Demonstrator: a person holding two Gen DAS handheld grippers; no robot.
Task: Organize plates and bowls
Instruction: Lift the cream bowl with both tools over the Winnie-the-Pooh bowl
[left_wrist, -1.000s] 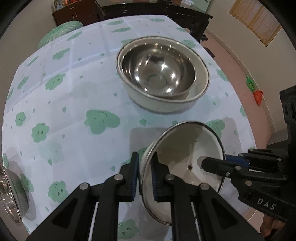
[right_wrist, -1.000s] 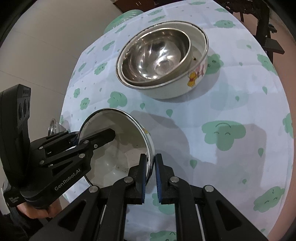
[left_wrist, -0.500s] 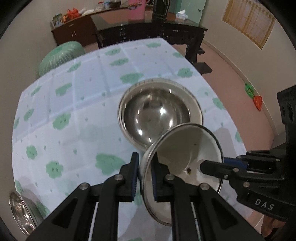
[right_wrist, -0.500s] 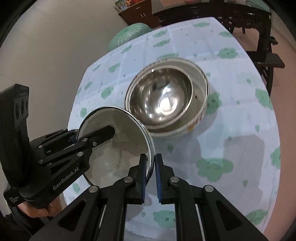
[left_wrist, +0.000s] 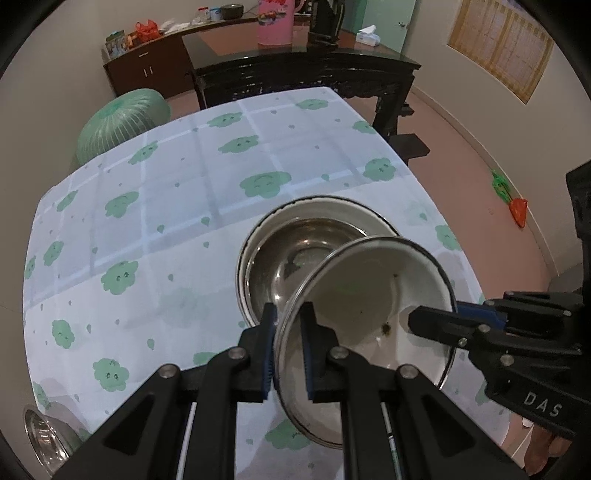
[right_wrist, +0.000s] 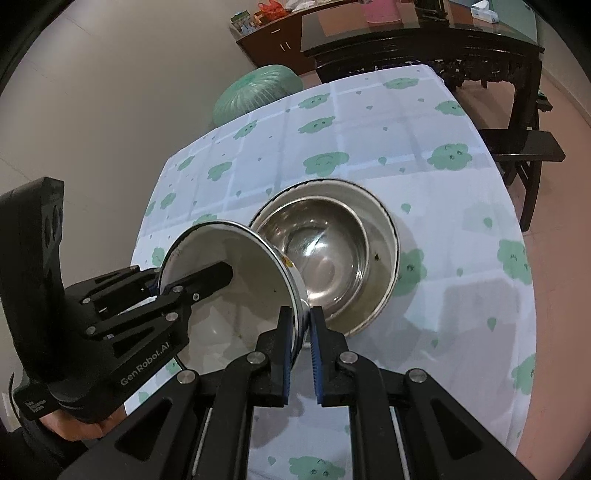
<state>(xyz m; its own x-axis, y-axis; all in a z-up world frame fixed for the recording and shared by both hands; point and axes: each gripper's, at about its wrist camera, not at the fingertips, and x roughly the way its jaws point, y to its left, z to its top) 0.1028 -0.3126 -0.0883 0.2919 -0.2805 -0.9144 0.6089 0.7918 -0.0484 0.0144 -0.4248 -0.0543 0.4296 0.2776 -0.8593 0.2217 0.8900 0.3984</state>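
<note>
A white enamel bowl (left_wrist: 373, 295) (right_wrist: 229, 306) hangs tilted above the table, held by its rim from both sides. My left gripper (left_wrist: 288, 332) (right_wrist: 162, 277) is shut on its left rim. My right gripper (right_wrist: 301, 328) (left_wrist: 454, 314) is shut on the opposite rim. Just beyond it a steel bowl (left_wrist: 291, 258) (right_wrist: 325, 258) sits nested in a larger white bowl (left_wrist: 332, 202) (right_wrist: 391, 236) on the cloth. The held bowl overlaps the near edge of that stack and hides part of it.
The table (left_wrist: 147, 221) wears a white cloth with green clouds. Another steel bowl (left_wrist: 40, 435) lies at its near left edge. Beyond the far edge stand a green stool (left_wrist: 122, 125), a dark wooden table (left_wrist: 295, 74) and a dark bench (right_wrist: 528, 147).
Both grippers have risen and carried the white bowl forward, from the bare cloth to the near rim of the nested bowls. More of the room shows.
</note>
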